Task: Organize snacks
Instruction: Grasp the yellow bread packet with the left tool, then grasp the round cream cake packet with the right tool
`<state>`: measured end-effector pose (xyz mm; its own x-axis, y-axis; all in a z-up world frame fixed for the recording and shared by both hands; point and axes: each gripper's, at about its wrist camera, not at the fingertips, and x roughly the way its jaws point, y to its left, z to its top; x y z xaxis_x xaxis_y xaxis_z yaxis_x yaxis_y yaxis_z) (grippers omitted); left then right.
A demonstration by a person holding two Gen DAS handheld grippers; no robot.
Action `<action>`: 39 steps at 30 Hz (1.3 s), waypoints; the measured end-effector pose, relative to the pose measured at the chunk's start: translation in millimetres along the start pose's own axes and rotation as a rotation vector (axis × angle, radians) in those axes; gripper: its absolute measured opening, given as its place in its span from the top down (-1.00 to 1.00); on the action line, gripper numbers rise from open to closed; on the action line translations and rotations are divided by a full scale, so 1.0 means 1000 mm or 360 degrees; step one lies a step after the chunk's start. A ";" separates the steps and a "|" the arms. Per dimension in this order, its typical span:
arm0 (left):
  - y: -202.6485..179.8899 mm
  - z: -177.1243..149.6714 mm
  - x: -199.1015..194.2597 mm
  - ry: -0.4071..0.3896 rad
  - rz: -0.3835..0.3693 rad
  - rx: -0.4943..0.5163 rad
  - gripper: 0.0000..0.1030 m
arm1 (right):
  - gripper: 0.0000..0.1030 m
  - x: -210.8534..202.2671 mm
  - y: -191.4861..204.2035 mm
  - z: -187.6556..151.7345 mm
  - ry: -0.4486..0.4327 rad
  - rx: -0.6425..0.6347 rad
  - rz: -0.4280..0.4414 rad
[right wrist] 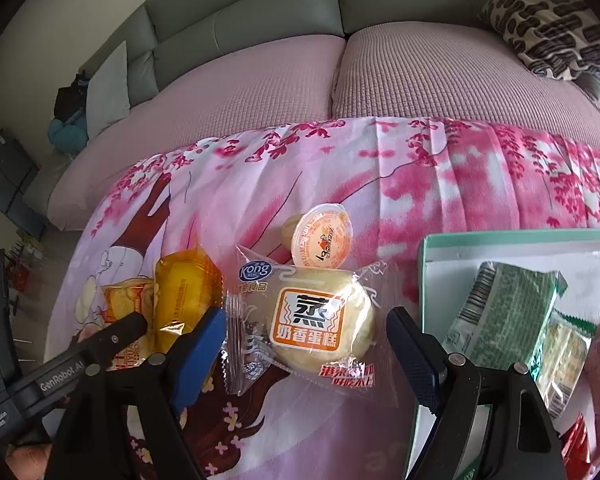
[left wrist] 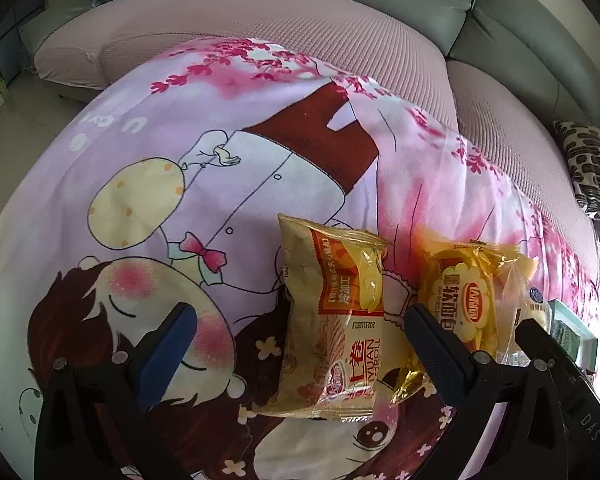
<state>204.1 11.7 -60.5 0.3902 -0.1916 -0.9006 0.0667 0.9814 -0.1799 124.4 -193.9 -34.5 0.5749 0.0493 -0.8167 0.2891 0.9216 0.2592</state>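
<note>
Right gripper (right wrist: 306, 354) released, jaws straddling the steamed-cake packet (right wrist: 312, 320) on the cloth, box (right wrist: 428, 248) just beside for stowing. Left gripper (left wrist: 300, 344) released, bracketing the egg-roll packet (left wrist: 332, 320).

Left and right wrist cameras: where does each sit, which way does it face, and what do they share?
Left wrist: on the left claw, angled down at the cartoon blanket; open fingers straddle the roll snack packet; right claw at the right edge.
Right wrist: on the right claw, angled down; open fingers flank the steamed cake packet, box on the right; left claw on the left.
Shared: yellow bread packet, blanket, sofa.
</note>
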 end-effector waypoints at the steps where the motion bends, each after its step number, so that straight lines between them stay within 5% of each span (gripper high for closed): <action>1: -0.001 0.000 0.001 0.0002 0.0003 0.0003 -1.00 | -0.64 0.001 0.001 0.000 -0.0001 -0.0009 -0.0009; 9: -0.012 -0.002 0.007 0.0020 0.0066 0.0100 -0.84 | -0.63 0.011 0.010 0.000 0.0008 -0.0065 -0.0070; 17: -0.016 -0.005 0.003 0.0028 0.0073 0.0160 -0.28 | -0.63 0.012 0.012 -0.001 0.0006 -0.0071 -0.0097; 21: -0.018 -0.006 -0.002 0.0014 0.0014 0.0165 0.24 | -0.50 0.010 0.012 -0.001 0.0002 -0.0075 -0.0113; 30: -0.018 -0.005 -0.021 -0.0052 -0.0014 0.0159 0.27 | -0.26 0.000 0.014 -0.005 -0.0040 -0.0094 -0.0127; 39: -0.018 -0.001 -0.047 -0.0152 -0.0038 0.0159 0.27 | -0.24 -0.019 0.015 -0.015 -0.0067 -0.0066 -0.0050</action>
<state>183.9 3.0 -15.2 0.4728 -0.2180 -0.8538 0.1662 0.9736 -0.1566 106.0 -175.5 -23.3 0.5982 0.0046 -0.8013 0.2761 0.9376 0.2115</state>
